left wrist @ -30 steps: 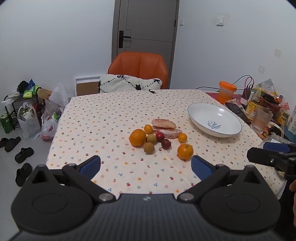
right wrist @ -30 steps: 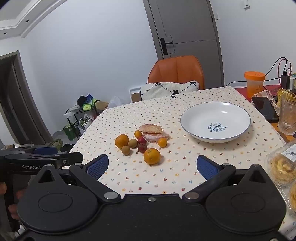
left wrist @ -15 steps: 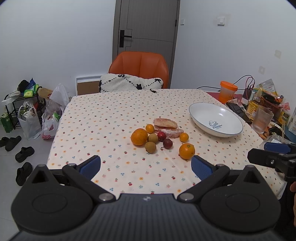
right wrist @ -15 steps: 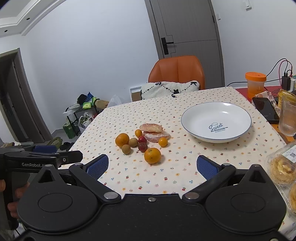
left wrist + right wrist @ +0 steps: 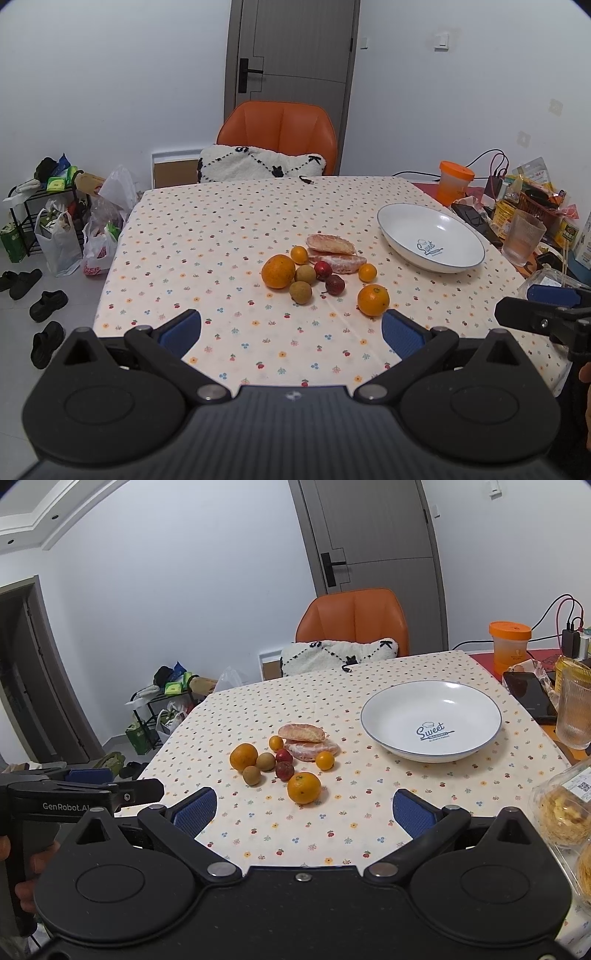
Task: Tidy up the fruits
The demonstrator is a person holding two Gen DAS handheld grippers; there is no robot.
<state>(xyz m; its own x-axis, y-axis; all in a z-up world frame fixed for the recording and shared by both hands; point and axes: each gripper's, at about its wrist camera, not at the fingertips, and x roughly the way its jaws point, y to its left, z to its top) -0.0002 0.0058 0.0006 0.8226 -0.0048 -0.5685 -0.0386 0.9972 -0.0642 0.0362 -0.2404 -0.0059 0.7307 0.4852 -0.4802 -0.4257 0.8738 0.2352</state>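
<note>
A cluster of fruit lies mid-table: a large orange (image 5: 278, 271), a nearer orange (image 5: 373, 300), two small kumquats (image 5: 299, 254), two brown longans (image 5: 300, 292), two red fruits (image 5: 334, 284) and two peeled pomelo segments (image 5: 330, 243). The nearer orange (image 5: 304, 787) sits closest to my right gripper. An empty white plate (image 5: 431, 238) (image 5: 430, 720) stands to the right of the fruit. My left gripper (image 5: 291, 334) and right gripper (image 5: 304, 810) both hover open over the table's near edge, nothing between their fingers.
An orange chair (image 5: 277, 136) with a white cushion stands behind the table. Along the right edge are an orange cup (image 5: 455, 182), a phone (image 5: 529, 695), a ribbed glass (image 5: 574, 713) and boxed pastries (image 5: 563, 812). Bags and shoes (image 5: 46, 304) lie on the floor at left.
Both grippers have drifted slightly; the fruit and plate sit marginally lower and to the right in the left wrist view. Nothing was grasped or moved.
</note>
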